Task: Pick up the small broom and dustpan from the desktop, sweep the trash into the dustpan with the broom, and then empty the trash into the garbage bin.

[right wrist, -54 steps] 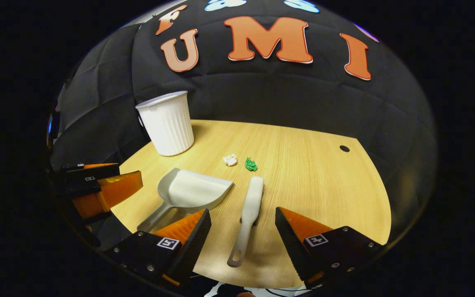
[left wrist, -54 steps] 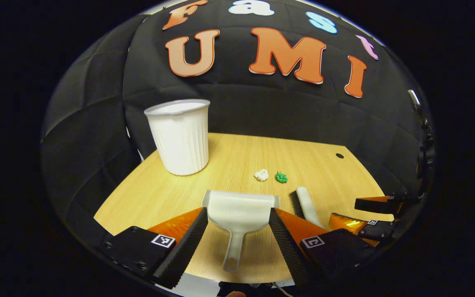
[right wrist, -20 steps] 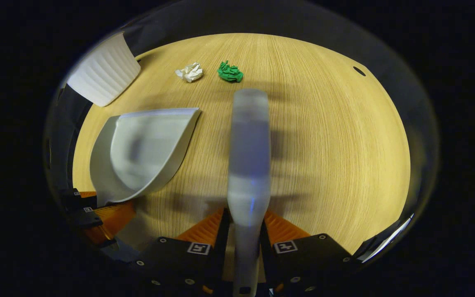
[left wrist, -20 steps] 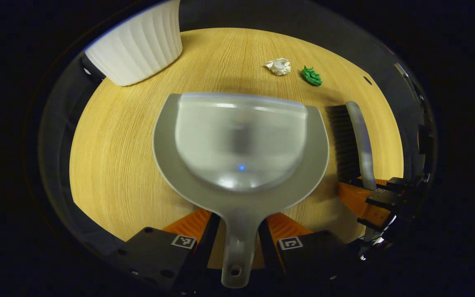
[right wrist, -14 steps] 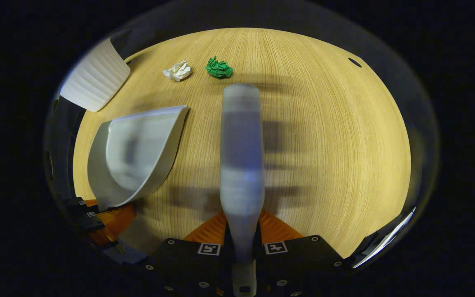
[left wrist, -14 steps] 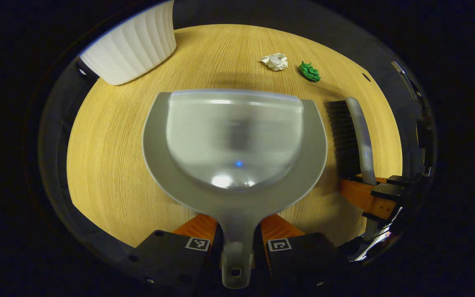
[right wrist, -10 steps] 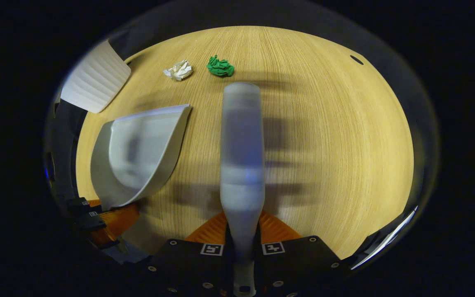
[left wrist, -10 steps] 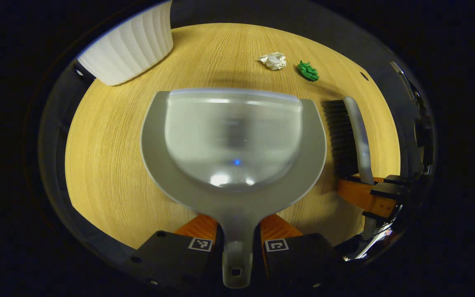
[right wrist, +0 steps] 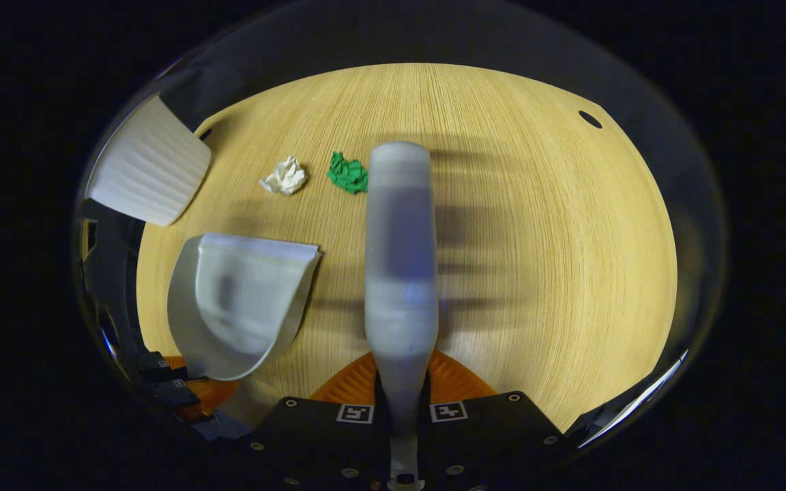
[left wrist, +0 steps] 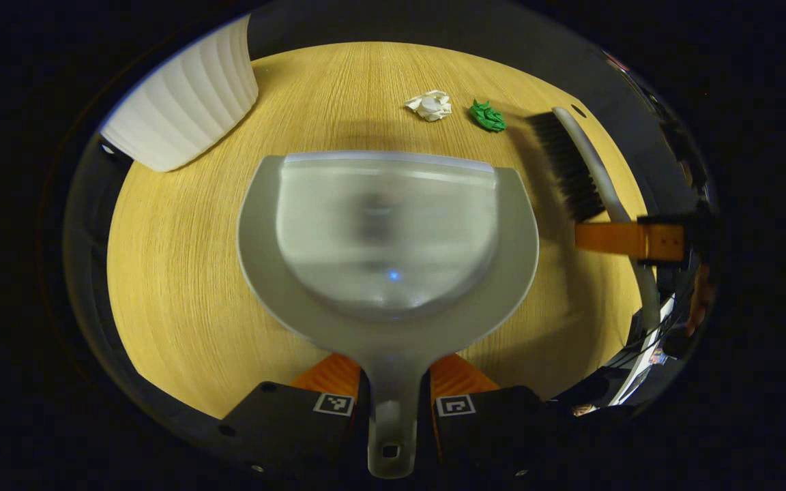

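**Both tools gripped above the bench, trash still on the wood**

Hidden or unclear: the garbage bin (left wrist: 181,102) is cut off at the top left in both views, so its rim and inside are out of sight. In the right gripper view the broom (right wrist: 400,273) runs straight away from the camera as a blurred pale bar, with its bristles hidden underneath. Whether the broom head touches the bench (left wrist: 181,273) cannot be told. The dustpan's (left wrist: 386,239) scoop is soft and out of focus up close in the left gripper view.

View differences: the left gripper view shows the broom's dark bristles (left wrist: 567,167) from the side, far right, with the right tongs (left wrist: 628,240) crossing its handle. The right gripper view shows the dustpan at near left, mouth facing the far side, and part of the left tongs (right wrist: 181,389) behind its handle end.

Pose: left tongs (left wrist: 393,382) closed on the dustpan handle, one finger on each side, pan held level ahead. Right tongs (right wrist: 403,382) clamped on the broom handle low in the frame, broom pointing far.

Trash: white paper wad (left wrist: 428,104) and green paper wad (left wrist: 487,115) lie side by side on the bench, apart from each other, beyond the dustpan's front edge. The broom tip sits just right of the green wad (right wrist: 347,172).
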A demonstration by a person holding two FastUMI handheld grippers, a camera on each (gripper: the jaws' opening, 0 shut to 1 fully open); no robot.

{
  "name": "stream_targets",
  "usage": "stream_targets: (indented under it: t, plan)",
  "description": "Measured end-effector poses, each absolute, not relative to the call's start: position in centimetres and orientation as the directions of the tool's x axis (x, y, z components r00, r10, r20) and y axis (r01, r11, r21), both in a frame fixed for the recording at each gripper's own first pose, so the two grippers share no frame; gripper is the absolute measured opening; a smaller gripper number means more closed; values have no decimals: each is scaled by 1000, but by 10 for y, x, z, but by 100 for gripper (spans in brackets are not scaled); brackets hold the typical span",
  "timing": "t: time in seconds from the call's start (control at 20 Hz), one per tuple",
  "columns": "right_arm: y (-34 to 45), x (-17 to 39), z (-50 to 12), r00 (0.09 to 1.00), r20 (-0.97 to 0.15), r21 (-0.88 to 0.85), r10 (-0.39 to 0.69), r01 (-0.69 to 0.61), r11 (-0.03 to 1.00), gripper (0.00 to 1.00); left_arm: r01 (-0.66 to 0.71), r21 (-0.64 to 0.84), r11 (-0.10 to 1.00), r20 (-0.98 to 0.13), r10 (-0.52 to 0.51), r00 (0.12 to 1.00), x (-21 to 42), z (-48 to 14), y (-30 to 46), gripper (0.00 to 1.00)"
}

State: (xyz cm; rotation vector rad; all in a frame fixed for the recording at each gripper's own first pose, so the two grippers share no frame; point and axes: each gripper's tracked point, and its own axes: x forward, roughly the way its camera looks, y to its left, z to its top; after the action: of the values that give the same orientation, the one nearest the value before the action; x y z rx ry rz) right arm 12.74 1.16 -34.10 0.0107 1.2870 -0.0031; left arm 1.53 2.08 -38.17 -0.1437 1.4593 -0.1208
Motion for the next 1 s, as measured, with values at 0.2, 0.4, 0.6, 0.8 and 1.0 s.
stream_targets:
  t: [0.2,0.4,0.6,0.8,1.0]
  plan:
    - [11,161,-342,288,-958,3,-1,12,1000,15,34,-174,984,-979,-177,100,21,-383,26,29]
    - [9,183,-345,295,-956,3,-3,20,1000,15,73,-178,981,-979,-184,85,21,-383,31,29]
    - [8,215,-342,312,-950,7,1,16,1000,15,96,-178,979,-980,-185,73,21,-382,36,29]
    - [8,230,-351,285,-958,-8,0,-29,1000,15,119,-178,977,-980,-186,65,22,-383,41,29]
    - [13,236,-361,245,-969,0,26,-106,994,15,153,-172,973,-982,-182,56,26,-384,46,29]
